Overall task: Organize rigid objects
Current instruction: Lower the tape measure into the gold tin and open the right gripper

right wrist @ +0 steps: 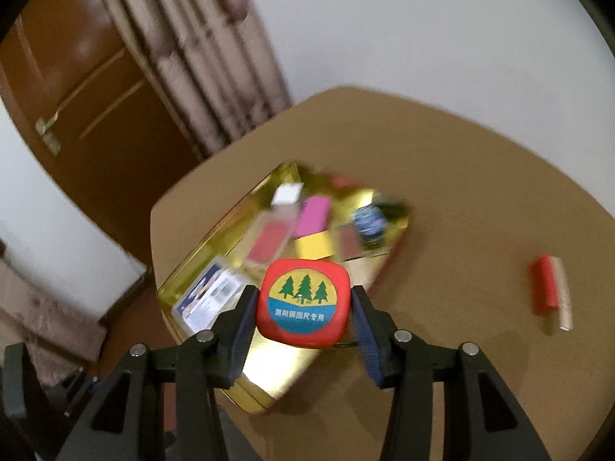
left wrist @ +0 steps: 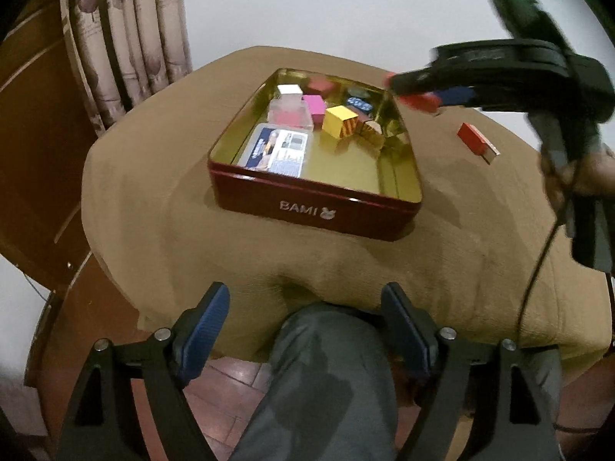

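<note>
A dark red tin box (left wrist: 311, 207) with a gold inside sits on the tan-covered table, holding several small blocks: a yellow one (left wrist: 338, 121), a pink one (left wrist: 313, 105), a clear case (left wrist: 290, 115) and a flat card box (left wrist: 276, 150). My right gripper (right wrist: 303, 307) is shut on a red tape measure (right wrist: 303, 303) with a tree label, held in the air over the tin's (right wrist: 192, 276) near corner. In the left wrist view that right gripper (left wrist: 426, 94) hangs above the tin's far right corner. My left gripper (left wrist: 305, 332) stands open and empty over the table's near edge.
A red and silver bar (left wrist: 476, 142) lies on the table right of the tin, also seen in the right wrist view as a red and silver bar (right wrist: 549, 292). A person's grey trouser leg (left wrist: 326, 384) is below the left gripper. Curtain (left wrist: 127, 38) and brown door (right wrist: 77, 96) stand behind.
</note>
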